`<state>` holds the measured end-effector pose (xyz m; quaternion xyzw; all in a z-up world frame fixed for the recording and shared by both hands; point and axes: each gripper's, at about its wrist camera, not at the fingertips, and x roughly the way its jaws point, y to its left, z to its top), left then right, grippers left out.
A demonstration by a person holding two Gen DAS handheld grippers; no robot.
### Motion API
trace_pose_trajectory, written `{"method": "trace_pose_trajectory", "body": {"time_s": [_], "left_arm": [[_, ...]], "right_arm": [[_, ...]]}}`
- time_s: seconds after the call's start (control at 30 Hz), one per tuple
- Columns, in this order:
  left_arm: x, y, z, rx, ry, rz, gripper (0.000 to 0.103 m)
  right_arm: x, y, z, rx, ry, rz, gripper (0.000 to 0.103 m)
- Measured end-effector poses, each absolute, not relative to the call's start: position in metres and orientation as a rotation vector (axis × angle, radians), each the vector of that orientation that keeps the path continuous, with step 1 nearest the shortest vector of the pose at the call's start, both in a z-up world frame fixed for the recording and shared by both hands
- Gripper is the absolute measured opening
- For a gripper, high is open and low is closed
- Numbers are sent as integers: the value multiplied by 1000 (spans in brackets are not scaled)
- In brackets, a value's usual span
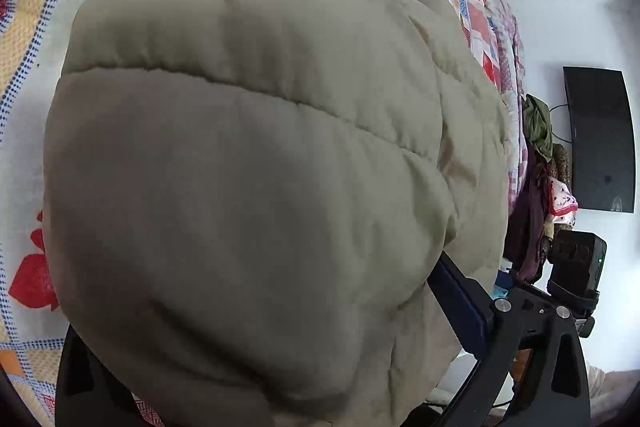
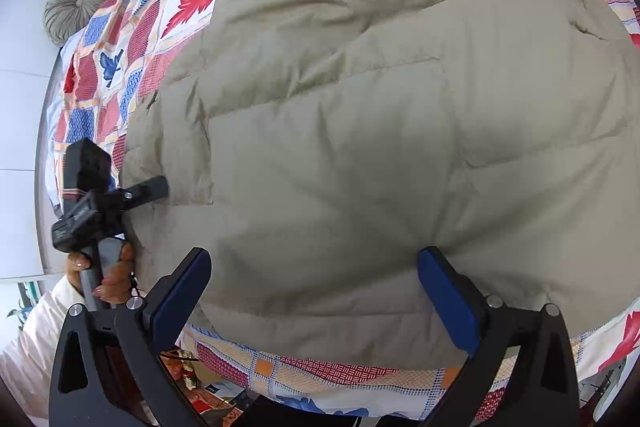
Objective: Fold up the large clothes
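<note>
A large beige quilted puffer jacket (image 2: 360,147) lies on a bed with a patchwork leaf-print bedspread (image 2: 180,7). In the left wrist view the jacket (image 1: 260,167) fills the frame and drapes over my left gripper (image 1: 320,327); only its right finger (image 1: 460,291) shows, the other is hidden under fabric. From the right wrist view the left gripper (image 2: 156,187) pinches the jacket's left edge. My right gripper (image 2: 316,287) is open, its blue-padded fingers (image 2: 448,295) spread over the jacket's near hem, holding nothing.
A round grey-green cushion (image 2: 76,3) lies at the bed's far left corner. A dark wall screen (image 1: 600,139) and a pile of clothes (image 1: 540,167) stand beyond the bed. The bed's near edge (image 2: 340,379) runs below the jacket.
</note>
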<state>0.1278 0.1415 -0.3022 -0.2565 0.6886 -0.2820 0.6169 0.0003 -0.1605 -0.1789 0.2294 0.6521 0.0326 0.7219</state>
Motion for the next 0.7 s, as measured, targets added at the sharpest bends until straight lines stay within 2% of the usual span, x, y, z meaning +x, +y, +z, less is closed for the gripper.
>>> {"method": "trace_pose_trajectory", "body": {"time_s": [0.07,0.1,0.13,0.2,0.53,0.67,0.7], "left_arm": [[129,143,-300,-580,1586,-659,72],[128,144,-298,-622,1586,-692,48],[127,145,-296,-659,1583,-704,38],[125,143,-283,-653,1554,-719,30],[111,126,-208,-683,1447,-842,28],[109,110,-185,-676,1441,-864,28],[108,104,-178,-673,1439,-868,28]], "right_arm": [[0,-161,-178,517,1440,74,103],[0,-161,-177,526,1441,76,103],[0,-162,-177,536,1440,79,103],[0,-162,-174,548,1440,88,103],[6,-174,-161,587,1407,114,103],[9,-190,-152,577,1334,76,102],[10,-196,-150,575,1304,49,95]]}}
